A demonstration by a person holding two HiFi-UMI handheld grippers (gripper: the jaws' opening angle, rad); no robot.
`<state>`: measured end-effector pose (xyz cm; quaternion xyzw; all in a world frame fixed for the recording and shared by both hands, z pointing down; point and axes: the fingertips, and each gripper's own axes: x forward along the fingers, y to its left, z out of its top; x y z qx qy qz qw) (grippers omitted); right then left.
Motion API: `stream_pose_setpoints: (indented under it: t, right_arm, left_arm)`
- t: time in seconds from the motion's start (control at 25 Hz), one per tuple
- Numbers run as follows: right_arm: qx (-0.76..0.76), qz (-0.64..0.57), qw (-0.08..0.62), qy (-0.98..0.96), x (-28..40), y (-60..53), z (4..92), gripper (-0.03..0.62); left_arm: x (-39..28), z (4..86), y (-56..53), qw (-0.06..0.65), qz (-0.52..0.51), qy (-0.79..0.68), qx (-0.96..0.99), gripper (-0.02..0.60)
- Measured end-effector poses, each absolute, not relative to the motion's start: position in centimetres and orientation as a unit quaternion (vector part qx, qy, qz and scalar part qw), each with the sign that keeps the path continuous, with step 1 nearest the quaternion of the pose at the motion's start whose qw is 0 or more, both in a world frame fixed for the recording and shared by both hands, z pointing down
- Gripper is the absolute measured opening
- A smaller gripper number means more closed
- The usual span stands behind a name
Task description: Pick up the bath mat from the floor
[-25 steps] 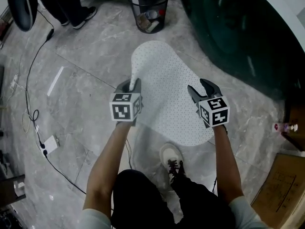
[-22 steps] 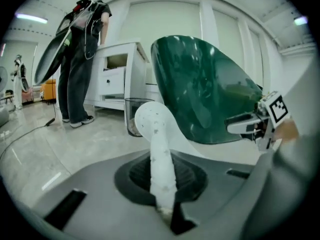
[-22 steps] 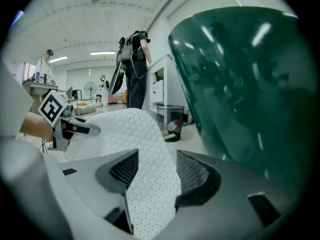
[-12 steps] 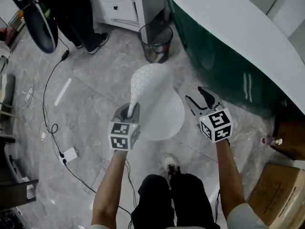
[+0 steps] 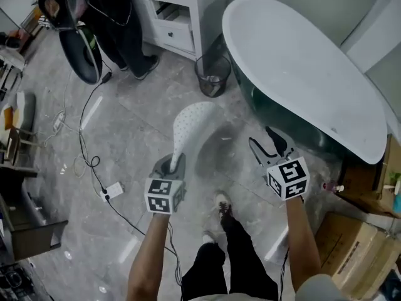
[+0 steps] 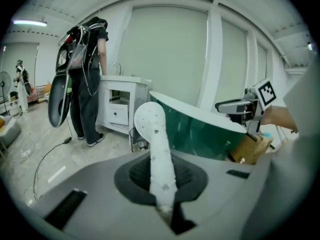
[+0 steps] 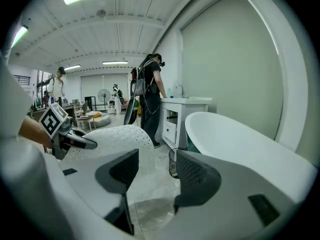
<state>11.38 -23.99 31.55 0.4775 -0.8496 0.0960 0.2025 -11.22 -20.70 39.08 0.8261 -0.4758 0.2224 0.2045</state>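
While my left gripper (image 5: 175,163) pinches the mat (image 5: 190,123) by one edge between its jaws, the mat juts toward 12 o'clock, apparently off the floor (image 5: 135,133). My right gripper (image 5: 270,144), at 3 o'clock, has its jaws spread and empty. One narrow pinch bears everything, so I judge the mat may slip out or swing into the bin (image 5: 213,75).

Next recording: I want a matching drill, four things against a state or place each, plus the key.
1 left gripper
2 right gripper
3 white dotted bath mat
4 black mesh waste bin

A jaws apart, empty
B beside the green-sided bathtub
C lifted, held by one edge
D clamped on the mat

Pairs: 1-D, 2-A, 3-C, 4-B
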Motion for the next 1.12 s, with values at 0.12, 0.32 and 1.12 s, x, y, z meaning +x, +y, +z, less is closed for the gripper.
stream_pose_setpoints:
  t: [0.12, 0.32, 1.12]
  right_arm:
    - [0.462, 0.087, 0.209, -0.858, 10.8, -21.3, 24.9, 0.245]
    - [0.455, 0.072, 0.203, -0.864, 10.4, -17.5, 14.3, 0.245]
    - [0.465, -0.045, 0.124, -0.876, 6.8, -2.5, -11.7, 0.015]
  left_arm:
    - [-11.6, 31.8, -17.8, 0.198, 0.196, -0.471, 0.837, 0.034]
    - [-14.4, 20.4, -14.0, 0.193, 0.146, -0.506, 0.828, 0.034]
    - [-15.1, -9.3, -1.7, 0.031, 0.043, -0.508, 0.86, 0.034]
